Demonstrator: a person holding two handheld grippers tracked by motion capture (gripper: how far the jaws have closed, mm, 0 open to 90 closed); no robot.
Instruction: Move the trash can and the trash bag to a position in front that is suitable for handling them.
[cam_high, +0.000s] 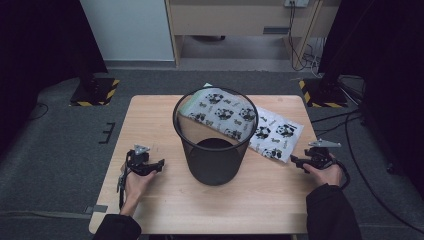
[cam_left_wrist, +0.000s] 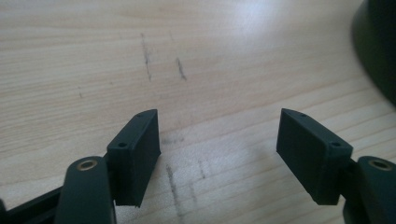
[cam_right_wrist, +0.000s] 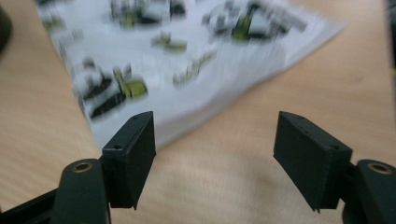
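Note:
A black wire-mesh bin stands upright in the middle of the wooden table. Behind and to its right lies a flat white bag printed with pandas, partly hidden by the bin. My left gripper rests low at the bin's left, open over bare wood, with the bin's dark base at its right edge. Near the table's right edge my right gripper is open, its jaws just short of the panda bag's near corner. Nothing sits between either pair of jaws.
Faint pencil-like marks score the wood ahead of the left gripper. Grey carpet surrounds the table. Stands with yellow-black bases sit at the far left and far right, and cables run along the floor at right.

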